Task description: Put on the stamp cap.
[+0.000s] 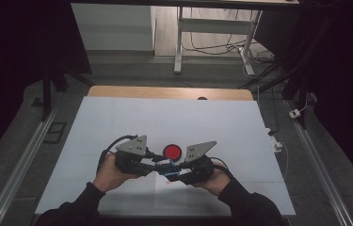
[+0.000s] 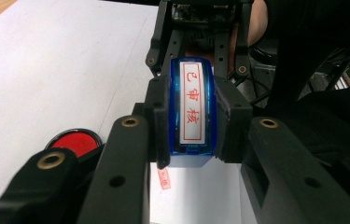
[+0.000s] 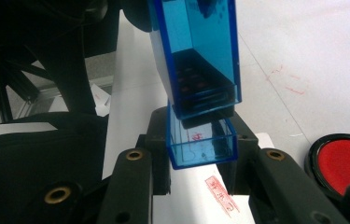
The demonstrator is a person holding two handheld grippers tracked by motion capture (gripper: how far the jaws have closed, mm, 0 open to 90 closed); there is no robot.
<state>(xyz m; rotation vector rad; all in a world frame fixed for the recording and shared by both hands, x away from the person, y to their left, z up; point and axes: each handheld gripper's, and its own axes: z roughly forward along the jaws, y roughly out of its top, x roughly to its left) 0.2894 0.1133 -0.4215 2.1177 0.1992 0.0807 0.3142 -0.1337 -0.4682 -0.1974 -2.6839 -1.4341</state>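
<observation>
Your left tool (image 1: 157, 163) and your right tool (image 1: 174, 173) meet tip to tip near the front edge of the surface (image 1: 117, 117), about midway between its left and right edges. Both are held above a white sheet of paper (image 2: 196, 186) that lies there.

Left tool: its jaws are closed tight on the blue stamp body (image 2: 192, 109). The pads press on its two long sides. The white label with red characters faces the left gripper view.

Right tool: its jaws are closed on the clear blue cap (image 3: 203, 142), with one pad on each side wall. In the right gripper view the cap's open mouth faces the stamp body (image 3: 196, 51), and the dark lower end of the body sits just at that mouth. Whether the two parts touch cannot be told.

A red stamped mark (image 3: 220, 193) shows on the paper directly below the cap.

The round red ink pad (image 1: 172, 151) in its black case sits on the surface just beyond the two tools, toward the far edge and apart from both.
</observation>
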